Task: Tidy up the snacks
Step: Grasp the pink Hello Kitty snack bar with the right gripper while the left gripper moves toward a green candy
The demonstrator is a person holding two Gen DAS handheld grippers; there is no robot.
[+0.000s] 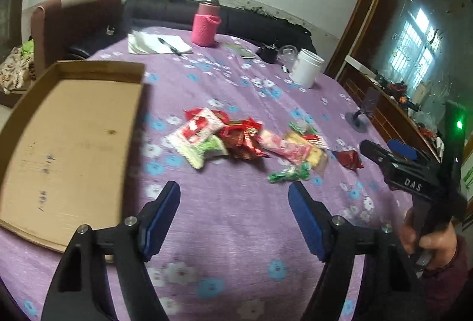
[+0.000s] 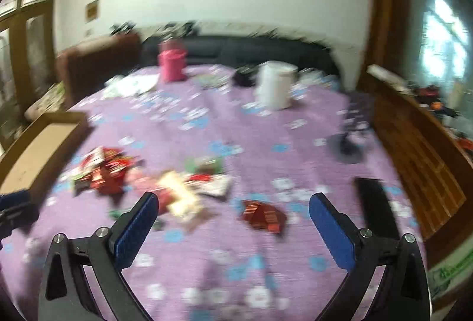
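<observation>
Both hand-held grippers, left [image 1: 233, 196] and right [image 2: 233, 208], spread above snack pile [image 1: 245, 140].

A pile of snacks [image 1: 236, 140] lay on the table [image 1: 236, 232], which had a purple flower cloth on it. The packets were small and mixed up, some on top of others. A white and red one [image 1: 196, 128] lay at the left of the pile, with a green and white one [image 1: 204, 151] just below it. A pink one [image 1: 283, 145] and a yellow one [image 1: 310, 155] lay at the right. A green candy [image 1: 289, 174] sat near the front. One dark red packet [image 1: 347, 159] lay alone, apart from the rest. A flat brown cardboard box [image 1: 71, 137] sat open to the left.
</observation>
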